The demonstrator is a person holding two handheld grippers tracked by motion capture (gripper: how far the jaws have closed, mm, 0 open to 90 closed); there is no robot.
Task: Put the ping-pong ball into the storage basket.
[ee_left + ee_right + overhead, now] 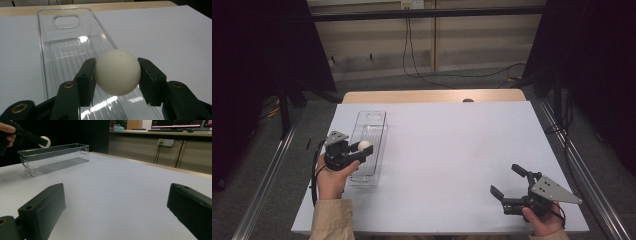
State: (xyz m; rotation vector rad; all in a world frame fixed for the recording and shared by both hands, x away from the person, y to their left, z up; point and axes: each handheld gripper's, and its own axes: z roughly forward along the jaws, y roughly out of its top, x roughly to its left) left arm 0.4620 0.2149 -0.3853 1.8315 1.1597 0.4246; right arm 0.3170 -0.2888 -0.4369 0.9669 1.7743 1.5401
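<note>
The white ball [117,72] is sitting clamped between the 2 jaws of the left gripper [360,152], which is hovering above the clear tray [374,120] near the worktop's [452,150] left edge. The ball is hanging over the tray's near half. The right gripper [507,181] is waiting with jaws spread apart near the front right corner, holding nothing.
</note>
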